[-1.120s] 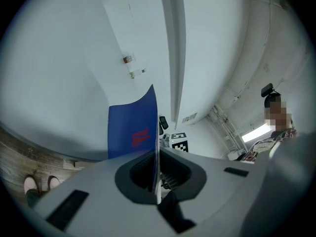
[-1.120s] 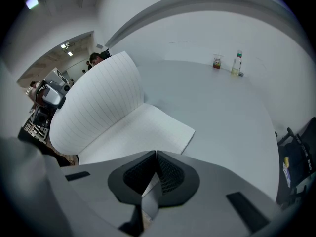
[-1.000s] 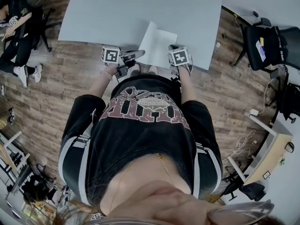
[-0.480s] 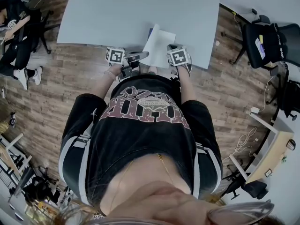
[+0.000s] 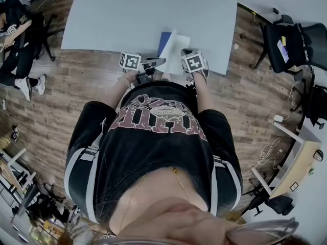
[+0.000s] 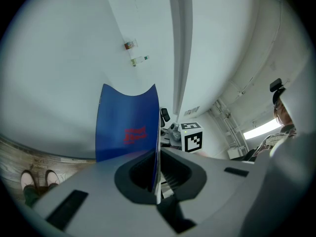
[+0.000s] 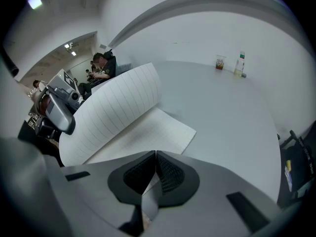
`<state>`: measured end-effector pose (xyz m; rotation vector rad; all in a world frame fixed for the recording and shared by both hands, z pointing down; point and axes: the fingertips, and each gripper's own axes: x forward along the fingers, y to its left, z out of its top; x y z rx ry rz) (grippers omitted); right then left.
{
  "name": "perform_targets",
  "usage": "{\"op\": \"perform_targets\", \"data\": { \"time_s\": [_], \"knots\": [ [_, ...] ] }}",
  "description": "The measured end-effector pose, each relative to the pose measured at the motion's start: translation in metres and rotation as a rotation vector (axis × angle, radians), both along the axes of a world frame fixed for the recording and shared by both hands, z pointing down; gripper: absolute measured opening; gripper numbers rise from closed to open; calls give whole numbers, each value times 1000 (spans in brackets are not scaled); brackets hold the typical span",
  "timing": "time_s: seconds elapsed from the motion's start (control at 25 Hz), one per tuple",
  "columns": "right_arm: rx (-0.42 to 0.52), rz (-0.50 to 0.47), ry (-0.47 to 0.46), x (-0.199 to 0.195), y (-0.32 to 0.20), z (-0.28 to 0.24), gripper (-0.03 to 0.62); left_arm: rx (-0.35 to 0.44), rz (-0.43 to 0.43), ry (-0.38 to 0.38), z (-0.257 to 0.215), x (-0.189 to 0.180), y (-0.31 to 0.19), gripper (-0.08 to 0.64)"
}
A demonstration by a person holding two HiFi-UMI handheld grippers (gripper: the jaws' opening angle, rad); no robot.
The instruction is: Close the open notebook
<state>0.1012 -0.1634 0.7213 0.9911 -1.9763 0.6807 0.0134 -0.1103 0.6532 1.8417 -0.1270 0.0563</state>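
The notebook (image 5: 176, 49) lies at the near edge of the grey table (image 5: 153, 14). Its left half is lifted and stands bent over the flat right page (image 7: 155, 132). My left gripper (image 5: 156, 62) is shut on the near edge of that lifted half, with the blue cover (image 6: 126, 127) on its left side. The lined page (image 7: 113, 112) curls toward the right gripper view. My right gripper (image 5: 186, 51) is shut and points steeply down at the near edge of the right page. Whether it pinches paper I cannot tell.
Two small bottles (image 7: 240, 65) stand at the table's far side. A black office chair (image 5: 291, 45) stands right of the table, and a seated person (image 5: 15, 19) is off to the left. Wooden floor (image 5: 66, 96) surrounds the table.
My left gripper has moved right with the lifted half. That half now stands steeper, and its blue outside shows in the head view. The right gripper has stayed still.
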Motion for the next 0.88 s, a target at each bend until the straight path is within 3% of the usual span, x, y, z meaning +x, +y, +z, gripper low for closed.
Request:
{"op": "perform_targets", "data": {
  "time_s": [0.88],
  "knots": [
    [13, -30, -6, 1, 10, -7, 20, -54, 84, -83, 22, 33, 4, 58]
  ]
}}
